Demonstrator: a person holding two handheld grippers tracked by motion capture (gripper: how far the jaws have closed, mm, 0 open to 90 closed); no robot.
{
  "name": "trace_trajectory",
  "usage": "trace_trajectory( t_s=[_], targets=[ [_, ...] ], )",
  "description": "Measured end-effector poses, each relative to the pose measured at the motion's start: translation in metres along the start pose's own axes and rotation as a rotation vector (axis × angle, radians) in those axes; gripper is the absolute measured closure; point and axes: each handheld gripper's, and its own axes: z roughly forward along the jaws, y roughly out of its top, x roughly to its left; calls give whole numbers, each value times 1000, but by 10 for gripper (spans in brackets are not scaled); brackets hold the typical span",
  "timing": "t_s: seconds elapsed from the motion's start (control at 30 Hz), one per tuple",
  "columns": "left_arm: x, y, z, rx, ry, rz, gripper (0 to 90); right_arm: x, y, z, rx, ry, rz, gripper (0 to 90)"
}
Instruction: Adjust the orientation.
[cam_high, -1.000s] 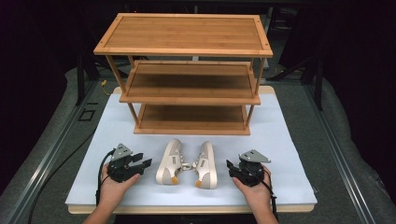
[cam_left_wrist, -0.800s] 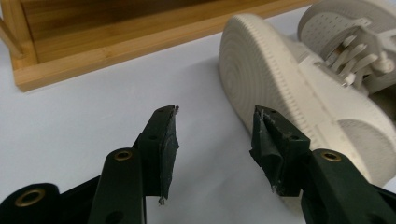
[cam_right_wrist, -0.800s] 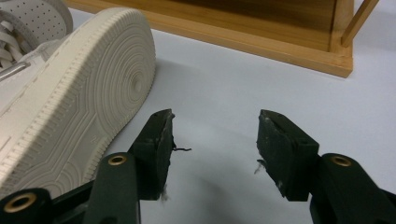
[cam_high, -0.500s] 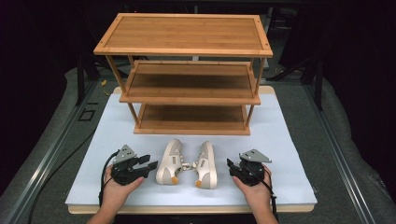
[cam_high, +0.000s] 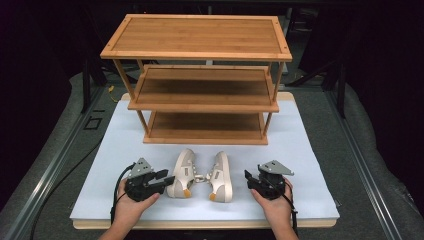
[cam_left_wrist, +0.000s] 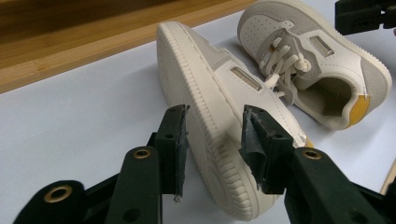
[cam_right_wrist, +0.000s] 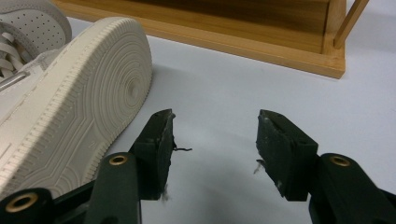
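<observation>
Two cream sneakers with mustard heel tabs lie on their sides on the white mat (cam_high: 300, 150), openings facing each other. My left gripper (cam_high: 167, 181) reaches the heel of the left sneaker (cam_high: 184, 172). In the left gripper view its jaws (cam_left_wrist: 214, 116) straddle that sneaker's (cam_left_wrist: 205, 79) heel, one pad by the ribbed sole, the other by the upper. They have just been closing, but I see no firm press. My right gripper (cam_high: 248, 179) rests open beside the right sneaker (cam_high: 221, 177), apart from it. Its jaws (cam_right_wrist: 215, 119) hold only bare mat, with the sole (cam_right_wrist: 79, 107) to their left.
A three-tier bamboo shoe rack (cam_high: 200, 75) stands at the back of the mat, its lowest shelf (cam_right_wrist: 261, 32) just beyond the sneakers. Bare mat lies left and right of the shoes. Grey padded floor and a metal rail (cam_high: 55, 165) surround the table.
My left gripper has slid right toward the left sneaker's heel, and its jaws have narrowed around it. The right gripper and both sneakers have stayed put.
</observation>
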Motion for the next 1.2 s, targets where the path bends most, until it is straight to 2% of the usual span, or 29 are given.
trace_trajectory(
  t_s=[0.17, 0.43, 0.7, 0.9, 1.2],
  targets=[
    [-5, 3, -2, -20, 16, 18, 738, 1, 0, 1, -11, 0, 0, 460],
    [-8, 3, 2, 6, -7, 35, 882, 0, 0, 1, -9, 2, 12, 461],
    [-9, 3, 1, 12, 7, 61, 893, -1, -1, 2, -8, 2, 13, 461],
    [-6, 1, -1, 12, 21, 56, 892, -1, -1, 1, -10, 4, 16, 461],
    [4, -3, -7, 23, 69, 44, 894, -3, -1, 0, -12, -1, 24, 463]
  ],
)
